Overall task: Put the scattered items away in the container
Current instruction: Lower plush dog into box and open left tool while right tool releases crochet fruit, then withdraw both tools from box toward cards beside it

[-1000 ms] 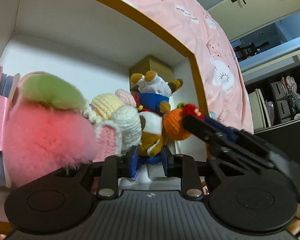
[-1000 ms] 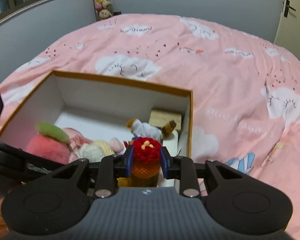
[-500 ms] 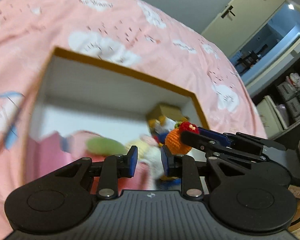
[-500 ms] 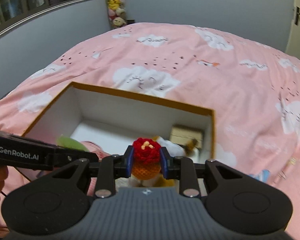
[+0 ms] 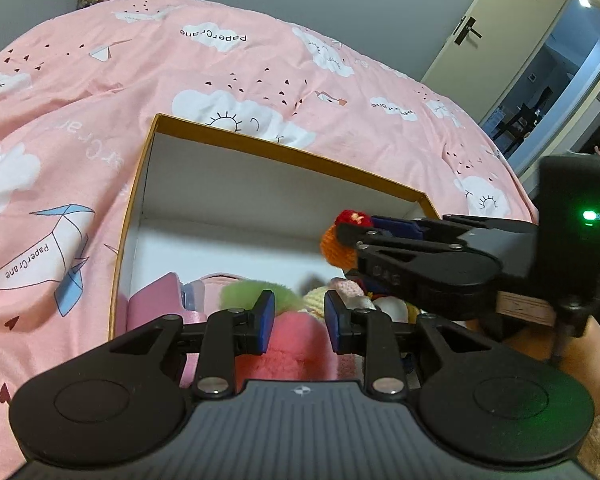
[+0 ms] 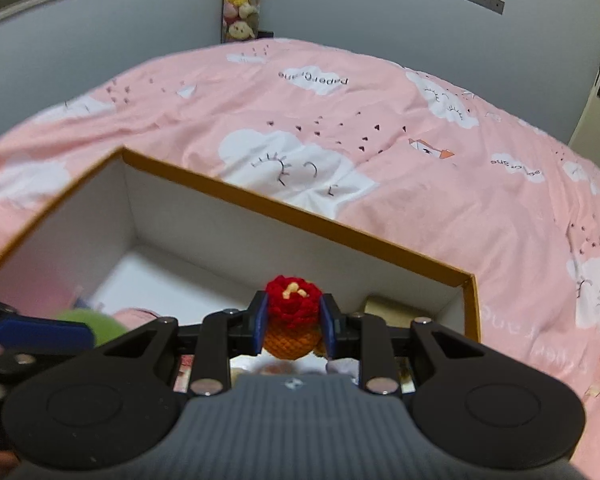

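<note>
Pulled back and up from inside the orange-rimmed box (image 5: 284,155) since a second ago. Left gripper (image 5: 299,317), just opening wider, empty above the pink plush (image 5: 296,344). Right gripper (image 6: 293,326) clamped on the orange crochet toy with red top (image 6: 292,330), over the box. "PaperCrane" printed on the pink bedspread (image 5: 380,92).

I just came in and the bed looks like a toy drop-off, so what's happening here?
A person is tidying soft toys into a cardboard box on the pink bedspread. The right gripper is clamped on a small orange and red crocheted toy and holds it over the box. The left gripper is empty, its jaws apart and just opening, above the pink plush already inside with other toys.
</note>
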`<state>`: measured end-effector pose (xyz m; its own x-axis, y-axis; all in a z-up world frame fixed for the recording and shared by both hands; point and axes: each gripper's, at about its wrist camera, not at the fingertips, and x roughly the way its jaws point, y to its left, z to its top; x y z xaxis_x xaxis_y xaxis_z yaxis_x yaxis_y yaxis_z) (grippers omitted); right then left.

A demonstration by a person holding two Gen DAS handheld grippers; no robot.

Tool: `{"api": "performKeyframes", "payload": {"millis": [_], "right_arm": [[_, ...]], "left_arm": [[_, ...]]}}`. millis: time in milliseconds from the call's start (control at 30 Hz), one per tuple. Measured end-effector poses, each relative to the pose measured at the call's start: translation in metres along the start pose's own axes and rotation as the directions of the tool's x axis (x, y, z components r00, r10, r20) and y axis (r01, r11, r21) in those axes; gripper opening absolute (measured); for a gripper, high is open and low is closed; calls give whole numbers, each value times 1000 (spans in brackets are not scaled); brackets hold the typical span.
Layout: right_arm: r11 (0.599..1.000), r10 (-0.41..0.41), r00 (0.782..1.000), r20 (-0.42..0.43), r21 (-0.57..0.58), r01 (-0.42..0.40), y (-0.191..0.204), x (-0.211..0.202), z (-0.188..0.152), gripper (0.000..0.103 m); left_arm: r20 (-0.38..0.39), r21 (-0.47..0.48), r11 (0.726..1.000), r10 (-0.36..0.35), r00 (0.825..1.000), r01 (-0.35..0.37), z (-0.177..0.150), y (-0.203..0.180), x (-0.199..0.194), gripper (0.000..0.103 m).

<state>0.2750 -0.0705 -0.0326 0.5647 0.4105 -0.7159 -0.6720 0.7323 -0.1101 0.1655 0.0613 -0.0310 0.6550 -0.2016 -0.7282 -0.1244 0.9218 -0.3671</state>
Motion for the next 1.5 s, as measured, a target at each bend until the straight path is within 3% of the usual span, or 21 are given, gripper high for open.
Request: {"api": "performKeyframes", "payload": {"millis": [233,467,600,1000,1133,1367,1500], "right_arm": [[997,-28,996,-86,-78,21,11,16,-8,31],[995,-65,991,-116,-89,55,9,14,-13,31],[996,-63,992,-107,-63,57,3,6,-19,34],[997,-53,997,61,58,49,-4,-54,-35,52],[995,-70,989,128,80,60,1,-77,-41,61],[988,-129,967,218,111,106,9,-111,-54,66],[983,-147,956,255,141,113,13,-129,-65,70]], "left_arm": [[0,-11,1000,-5,1000,5,-3,2,-2,36],[3,-18,1000,-5,1000,5,-4,4,-2,39],[14,-13,1000,-1,1000,1,-5,4,-3,48],[103,53,998,21,994,-27,-10,-10,-19,50],[154,83,996,24,988,-37,-12,-16,-29,50],[254,153,983,62,965,-103,-22,-27,-49,53],[271,187,975,62,961,-116,-26,-30,-61,54]]}}
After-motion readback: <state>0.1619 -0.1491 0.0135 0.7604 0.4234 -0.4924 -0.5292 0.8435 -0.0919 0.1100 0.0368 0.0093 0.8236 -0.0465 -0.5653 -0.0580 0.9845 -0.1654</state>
